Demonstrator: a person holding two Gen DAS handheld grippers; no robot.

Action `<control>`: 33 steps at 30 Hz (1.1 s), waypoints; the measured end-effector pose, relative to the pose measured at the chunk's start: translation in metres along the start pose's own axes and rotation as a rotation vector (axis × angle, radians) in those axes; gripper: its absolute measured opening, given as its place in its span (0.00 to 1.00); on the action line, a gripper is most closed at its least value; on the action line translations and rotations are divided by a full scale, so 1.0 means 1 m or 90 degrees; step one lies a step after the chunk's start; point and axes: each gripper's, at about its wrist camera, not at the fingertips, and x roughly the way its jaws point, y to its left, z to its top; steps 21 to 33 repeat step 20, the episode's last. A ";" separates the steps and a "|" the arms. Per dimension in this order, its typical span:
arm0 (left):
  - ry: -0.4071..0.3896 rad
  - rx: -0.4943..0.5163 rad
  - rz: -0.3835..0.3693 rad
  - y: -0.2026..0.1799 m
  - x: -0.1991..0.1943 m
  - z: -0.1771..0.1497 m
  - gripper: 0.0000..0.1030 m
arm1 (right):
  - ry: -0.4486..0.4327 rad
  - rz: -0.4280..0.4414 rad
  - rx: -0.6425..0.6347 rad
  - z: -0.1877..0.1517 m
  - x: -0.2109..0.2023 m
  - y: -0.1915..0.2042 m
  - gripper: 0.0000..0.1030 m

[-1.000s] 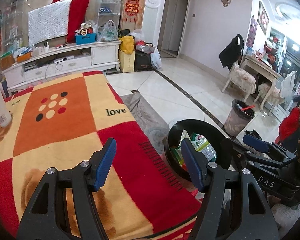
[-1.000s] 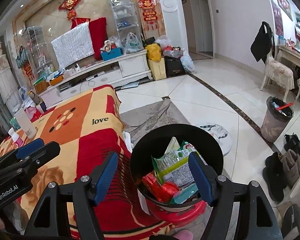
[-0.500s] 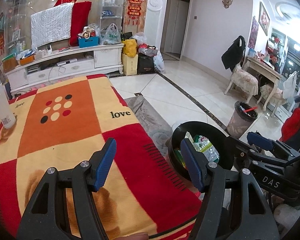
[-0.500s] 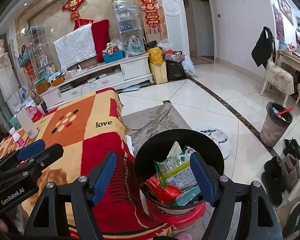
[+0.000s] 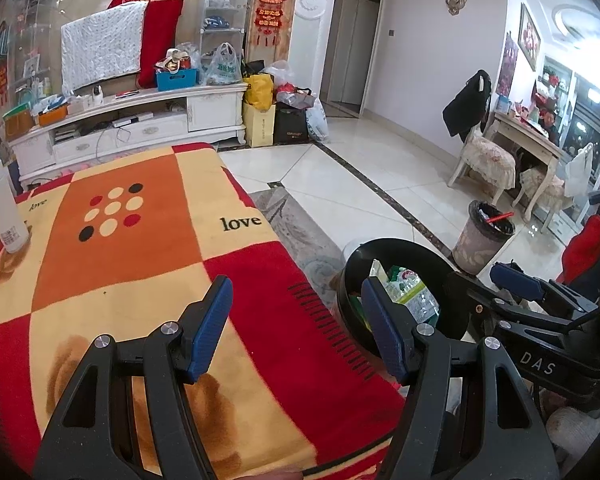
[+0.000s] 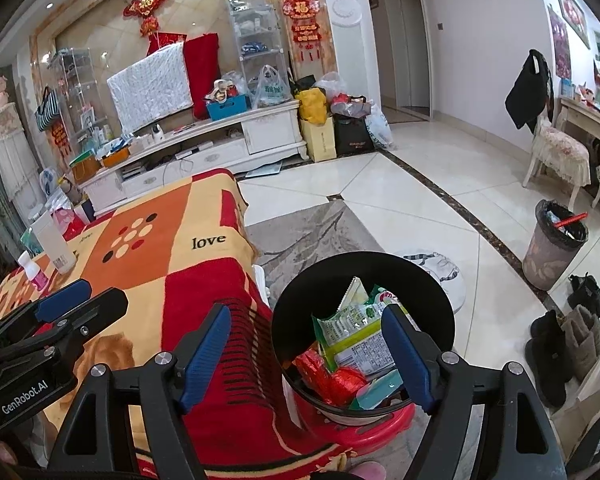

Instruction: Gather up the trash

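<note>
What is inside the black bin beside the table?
The black bin holds a green-and-white snack wrapper, red wrappers and a teal packet. Anything beneath them is covered.

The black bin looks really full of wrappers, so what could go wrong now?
1. The black bin holds wrappers piled up toward its rim, so another piece might slide out onto the floor.
2. The bin stands close beside the blanket-covered table; a bump from the open, empty right gripper could perhaps tip it.
3. The white bottle stands upright on the table, so a sweeping left gripper might topple it.
</note>
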 end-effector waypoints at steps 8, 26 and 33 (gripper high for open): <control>0.006 -0.003 -0.004 0.002 0.003 -0.001 0.64 | 0.009 -0.001 0.000 -0.001 0.003 -0.001 0.74; 0.017 -0.024 -0.025 0.022 0.003 -0.003 0.64 | 0.019 -0.002 -0.016 0.001 0.007 0.007 0.76; 0.017 -0.024 -0.025 0.022 0.003 -0.003 0.64 | 0.019 -0.002 -0.016 0.001 0.007 0.007 0.76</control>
